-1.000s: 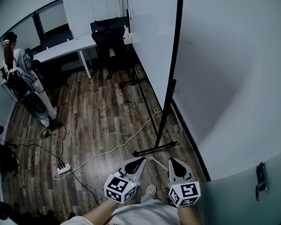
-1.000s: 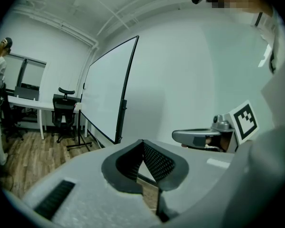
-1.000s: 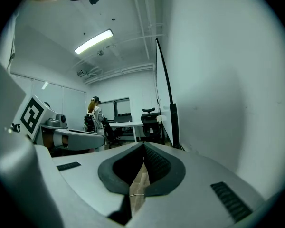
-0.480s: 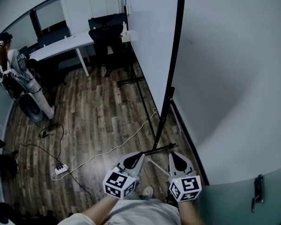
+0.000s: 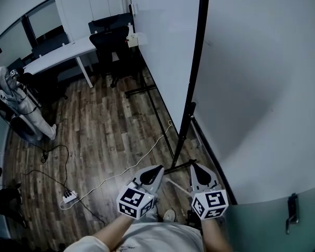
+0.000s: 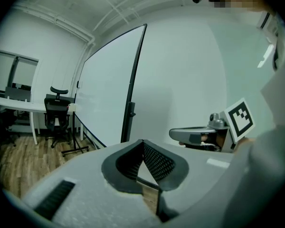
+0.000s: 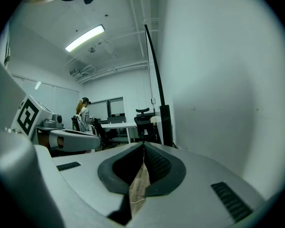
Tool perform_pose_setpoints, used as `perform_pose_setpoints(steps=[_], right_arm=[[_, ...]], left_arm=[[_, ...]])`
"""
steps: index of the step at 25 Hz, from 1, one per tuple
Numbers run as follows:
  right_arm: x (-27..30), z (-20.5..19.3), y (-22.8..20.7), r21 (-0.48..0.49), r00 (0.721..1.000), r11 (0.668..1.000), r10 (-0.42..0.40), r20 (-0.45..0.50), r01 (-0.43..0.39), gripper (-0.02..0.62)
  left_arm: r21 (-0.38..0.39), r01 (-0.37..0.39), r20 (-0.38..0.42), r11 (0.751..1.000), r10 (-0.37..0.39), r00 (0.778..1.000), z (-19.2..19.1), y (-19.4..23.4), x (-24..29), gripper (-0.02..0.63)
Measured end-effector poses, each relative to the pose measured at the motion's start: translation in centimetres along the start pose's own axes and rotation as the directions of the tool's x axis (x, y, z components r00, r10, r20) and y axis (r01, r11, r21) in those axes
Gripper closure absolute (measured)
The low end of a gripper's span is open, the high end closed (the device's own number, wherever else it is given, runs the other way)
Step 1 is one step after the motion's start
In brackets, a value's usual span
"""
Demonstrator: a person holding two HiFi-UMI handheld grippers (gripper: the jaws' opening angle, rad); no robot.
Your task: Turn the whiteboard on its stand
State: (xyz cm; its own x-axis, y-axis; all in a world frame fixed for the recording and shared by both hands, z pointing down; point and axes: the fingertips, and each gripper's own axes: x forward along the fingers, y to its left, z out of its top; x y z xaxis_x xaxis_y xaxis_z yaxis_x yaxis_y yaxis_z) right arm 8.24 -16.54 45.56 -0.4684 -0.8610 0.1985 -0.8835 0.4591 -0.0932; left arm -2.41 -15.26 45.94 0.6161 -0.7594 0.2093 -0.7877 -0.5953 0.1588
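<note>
Wooden floor [image 5: 105, 135], probably laminate, beneath whiteboard [image 5: 163, 46]

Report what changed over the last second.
The left claw and right claw edged forward toward the stand's foot. The view swung, sliding the desk and bystander leftward. Nothing was grasped or released. Both claws stay shut and empty, and the whiteboard has not turned.
</note>
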Motion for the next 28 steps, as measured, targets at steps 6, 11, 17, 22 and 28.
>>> perform_pose_setpoints(steps=[6,11,17,22,28], right_arm=[[3.2,0.9,-1.1,-0.016,1.000,1.000,-0.012,0.004,0.012,0.589],[5.1,1.8,-2.3,-0.030,1.000,0.999,-0.022,0.008,0.022,0.589],[8.4,2.3,-3.4,-0.035,1.000,0.999,-0.027,0.004,0.027,0.584],[10.2,2.4,-4.5,-0.027,0.999,0.999,-0.033,-0.008,0.033,0.511],[12.5,2.5,-6.1,-0.012,0.998,0.998,-0.057,-0.010,0.057,0.471]], left_arm=[[-0.002,0.015,0.004,1.000,-0.015,1.000,0.5,2.0,2.2,0.595],[-0.004,0.024,0.004,1.000,-0.024,1.000,0.9,3.0,3.6,0.595],[-0.003,0.038,-0.003,0.999,-0.038,0.999,1.4,4.4,5.7,0.595],[0.000,0.043,-0.004,0.999,-0.043,0.999,2.0,4.9,6.8,0.595],[0.001,0.025,-0.007,1.000,-0.025,1.000,2.1,6.7,8.3,0.595]])
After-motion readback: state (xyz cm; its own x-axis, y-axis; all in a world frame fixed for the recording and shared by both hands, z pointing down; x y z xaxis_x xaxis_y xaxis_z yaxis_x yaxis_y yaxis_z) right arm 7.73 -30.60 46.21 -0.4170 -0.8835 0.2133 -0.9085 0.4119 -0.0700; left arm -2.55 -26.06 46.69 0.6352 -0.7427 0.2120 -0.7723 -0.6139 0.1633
